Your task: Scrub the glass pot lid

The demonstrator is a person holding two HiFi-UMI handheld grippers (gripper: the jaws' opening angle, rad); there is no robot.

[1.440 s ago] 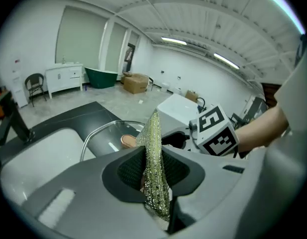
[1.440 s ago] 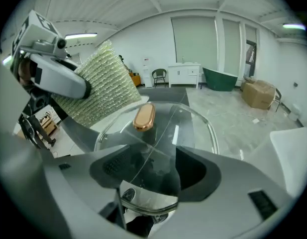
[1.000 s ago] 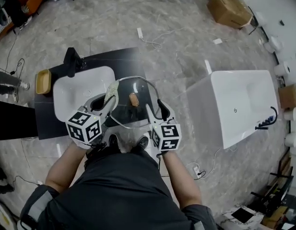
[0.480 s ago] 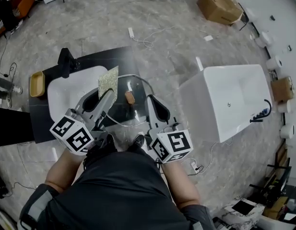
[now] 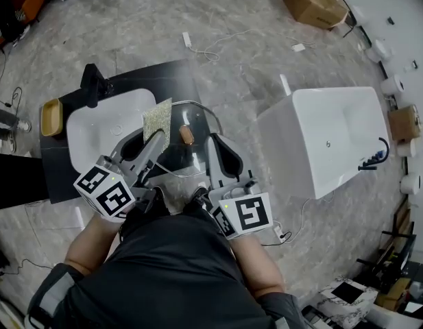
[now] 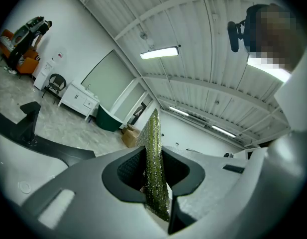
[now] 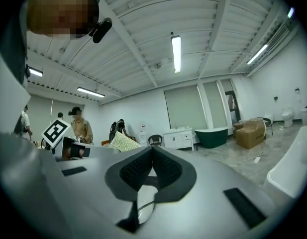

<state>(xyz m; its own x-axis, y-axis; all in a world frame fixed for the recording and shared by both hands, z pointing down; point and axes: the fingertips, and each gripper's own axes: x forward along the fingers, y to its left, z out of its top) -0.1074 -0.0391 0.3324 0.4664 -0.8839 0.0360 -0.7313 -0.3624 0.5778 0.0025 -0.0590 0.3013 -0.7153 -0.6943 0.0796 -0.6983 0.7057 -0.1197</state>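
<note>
Between the fingers [image 6: 127,172] of your left gripper [image 5: 155,140] [image 6: 153,157] a green scouring pad [image 5: 157,120] [image 6: 154,183] stands on edge, and they are clamped tight on it. It sticks up past the fingertips.

Your right gripper [image 5: 213,142] [image 7: 153,151] has its fingers [image 7: 136,172] pressed together on the rim of the glass pot lid [image 5: 189,162]. The lid hangs in the air between your two grippers. Its wooden knob [image 5: 187,134] faces up.

In the head view the pad sits just at the lid's left edge. Whether pad and glass touch, you cannot tell from here.

Below the lid is the white sink [image 5: 101,127], set into a dark surface [image 5: 168,81]. A black faucet [image 5: 93,85] stands at the sink's far corner. A small wooden tray [image 5: 51,117] lies just beside the sink on its left.

To your right, apart from the surface, a white bathtub [image 5: 334,142] stands on the grey floor [image 5: 252,53]. A white cable [image 5: 214,50] trails across the floor beyond the surface. A cardboard box [image 5: 312,4] sits farther off.

The right gripper view shows a person [image 7: 81,124] standing across the room.
</note>
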